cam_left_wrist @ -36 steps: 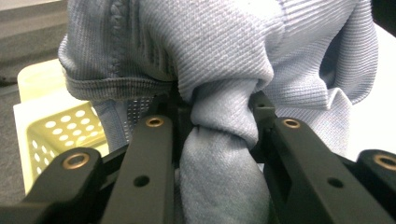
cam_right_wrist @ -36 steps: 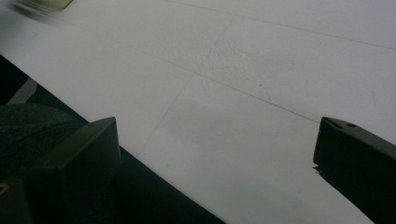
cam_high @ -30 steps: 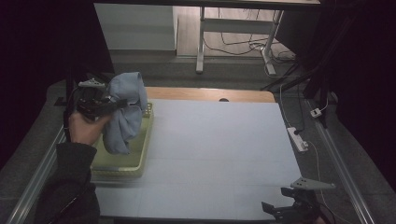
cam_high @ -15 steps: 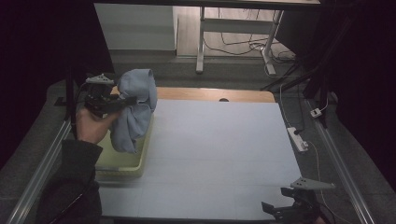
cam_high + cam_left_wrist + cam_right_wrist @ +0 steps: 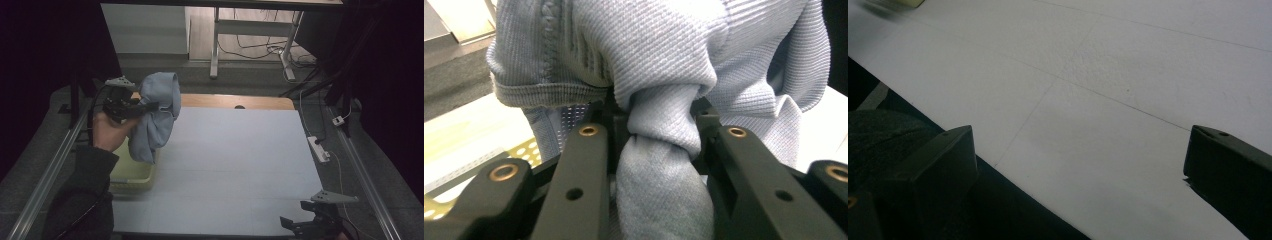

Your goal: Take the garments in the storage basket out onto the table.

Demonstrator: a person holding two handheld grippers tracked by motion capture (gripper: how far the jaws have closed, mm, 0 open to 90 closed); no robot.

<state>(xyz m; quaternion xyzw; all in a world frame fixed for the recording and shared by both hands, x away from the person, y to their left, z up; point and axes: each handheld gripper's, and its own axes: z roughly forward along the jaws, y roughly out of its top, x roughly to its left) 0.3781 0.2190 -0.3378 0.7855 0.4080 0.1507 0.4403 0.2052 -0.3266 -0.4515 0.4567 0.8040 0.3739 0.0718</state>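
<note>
A light blue knitted garment (image 5: 156, 116) hangs bunched from my left gripper (image 5: 150, 106), which is shut on a fold of it above the table's left side. In the left gripper view the blue garment (image 5: 659, 150) is pinched between the two black jaws and spills over them. Its lower end dangles over a pale yellow basket (image 5: 131, 175) at the left edge. My right gripper (image 5: 305, 226) rests at the table's near right corner; in the right gripper view its jaws stand wide apart over the bare white tabletop (image 5: 1128, 95), nothing between them.
The white tabletop (image 5: 240, 155) spreads to the right of the basket. A wooden strip (image 5: 235, 101) runs along its far edge. A power strip (image 5: 319, 149) and cables lie on the floor at the right. Metal rails flank both sides.
My left hand has lifted the blue garment up out of the basket and carried it rightward toward the table's middle. The right gripper has stayed where it was.
</note>
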